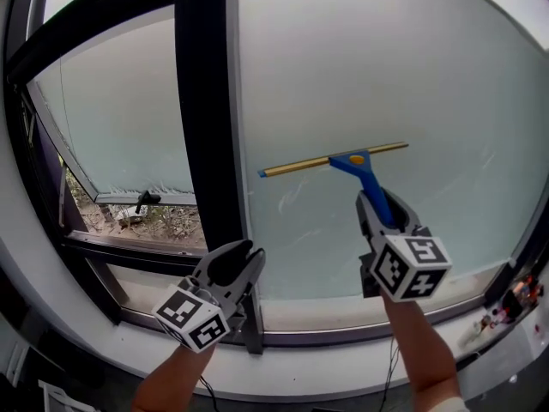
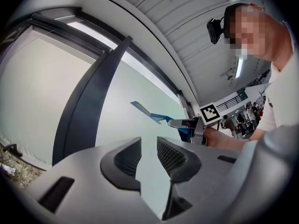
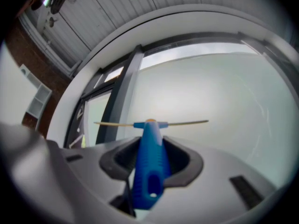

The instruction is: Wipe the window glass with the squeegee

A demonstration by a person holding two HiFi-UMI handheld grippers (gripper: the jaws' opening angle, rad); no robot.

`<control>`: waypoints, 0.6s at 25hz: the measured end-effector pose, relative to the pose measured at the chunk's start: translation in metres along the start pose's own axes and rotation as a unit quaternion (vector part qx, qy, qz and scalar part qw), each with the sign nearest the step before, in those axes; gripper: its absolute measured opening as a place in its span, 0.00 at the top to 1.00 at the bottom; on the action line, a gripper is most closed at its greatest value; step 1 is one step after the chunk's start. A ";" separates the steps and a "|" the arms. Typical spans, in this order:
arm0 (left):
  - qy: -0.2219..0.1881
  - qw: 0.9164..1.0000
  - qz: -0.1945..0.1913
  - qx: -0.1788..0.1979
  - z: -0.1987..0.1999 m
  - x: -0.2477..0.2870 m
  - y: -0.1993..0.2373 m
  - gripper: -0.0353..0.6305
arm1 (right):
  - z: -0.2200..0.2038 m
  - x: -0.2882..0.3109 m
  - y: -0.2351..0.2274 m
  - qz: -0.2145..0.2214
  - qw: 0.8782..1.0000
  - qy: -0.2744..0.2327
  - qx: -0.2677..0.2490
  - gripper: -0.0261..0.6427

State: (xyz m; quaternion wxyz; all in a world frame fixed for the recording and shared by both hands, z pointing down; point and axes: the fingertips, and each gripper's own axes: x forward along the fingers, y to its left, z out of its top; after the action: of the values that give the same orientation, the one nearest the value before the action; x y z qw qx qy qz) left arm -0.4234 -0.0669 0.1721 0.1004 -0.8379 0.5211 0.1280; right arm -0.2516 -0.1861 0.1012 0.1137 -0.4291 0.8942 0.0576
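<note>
Left gripper (image 1: 243,251) sat low by the sill, beside the dark mullion (image 1: 204,101); jaws stood slightly apart with nothing between them. Squeegee (image 1: 336,160) lay against the window glass (image 1: 386,67), blade near level, just right of the mullion. Right gripper (image 1: 383,206) was clamped on the squeegee's blue handle, held below the blade.

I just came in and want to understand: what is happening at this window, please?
A person holds a gripper in each hand. The right claw is shut on the blue handle of a squeegee, whose blade seems to lie against the large window glass. The left claw is open and empty, low beside the dark frame post.
</note>
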 end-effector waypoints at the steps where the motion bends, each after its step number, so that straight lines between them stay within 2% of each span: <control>1: -0.003 1.000 -0.003 0.003 0.005 0.003 0.003 0.75 | 0.006 0.005 0.000 -0.004 1.000 -0.003 -0.003 0.73; 15: -0.017 0.996 -0.024 0.083 0.067 0.047 0.028 0.75 | 0.074 0.060 0.004 -0.055 0.997 -0.035 -0.047 0.73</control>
State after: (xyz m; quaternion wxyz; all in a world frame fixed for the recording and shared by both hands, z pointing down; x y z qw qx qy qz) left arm -0.4361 -0.0991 0.0930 0.1819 -0.8366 0.5076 0.0963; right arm -0.2799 -0.2142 0.0148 0.1275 -0.4803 0.8610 0.1082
